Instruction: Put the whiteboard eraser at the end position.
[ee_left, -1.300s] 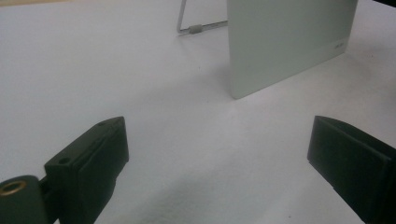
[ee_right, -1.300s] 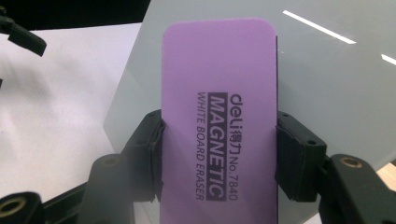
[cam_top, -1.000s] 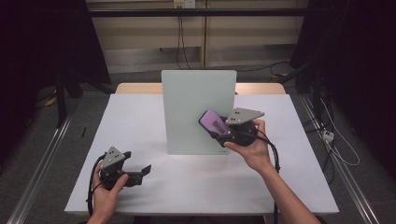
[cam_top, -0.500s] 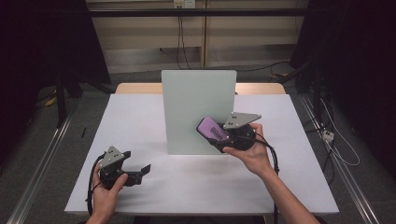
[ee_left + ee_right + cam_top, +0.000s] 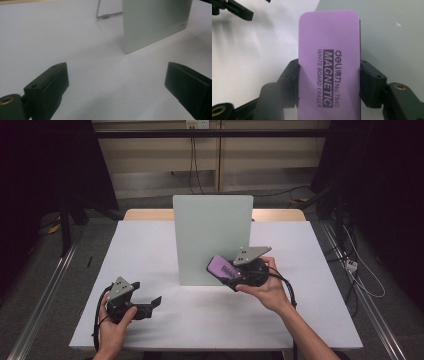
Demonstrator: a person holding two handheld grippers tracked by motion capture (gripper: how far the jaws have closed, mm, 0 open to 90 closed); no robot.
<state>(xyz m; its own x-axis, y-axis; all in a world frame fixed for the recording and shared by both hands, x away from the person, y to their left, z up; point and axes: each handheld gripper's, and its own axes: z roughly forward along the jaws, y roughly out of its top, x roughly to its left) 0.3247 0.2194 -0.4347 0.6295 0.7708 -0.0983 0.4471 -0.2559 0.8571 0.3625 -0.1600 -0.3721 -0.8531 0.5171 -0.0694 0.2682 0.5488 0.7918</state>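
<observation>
High view, board: a pale green board [image 5: 212, 240] is stood upright at the middle of the white bench [image 5: 150, 245].
High view, eraser: a purple eraser [image 5: 223, 268] is held at the board's lower right corner, against or just in front of its face; contact cannot be told.
High view, right claw: the right claw [image 5: 227, 274] is closed on the eraser and is carried by the right hand [image 5: 267, 287], just right of the board's lower edge.
High view, left claw: the left claw [image 5: 150, 304] is held by the left hand [image 5: 114, 327], well apart from the board, to its lower left.
Left claw view, jaws: the jaws are spread wide, nothing is held between them, and the board [image 5: 155, 22] is seen beyond, on a wire stand [image 5: 106, 16].
Right claw view, eraser: the eraser [image 5: 329, 72] is clamped at both long edges by the black jaws, with the board [image 5: 392, 32] behind it.
</observation>
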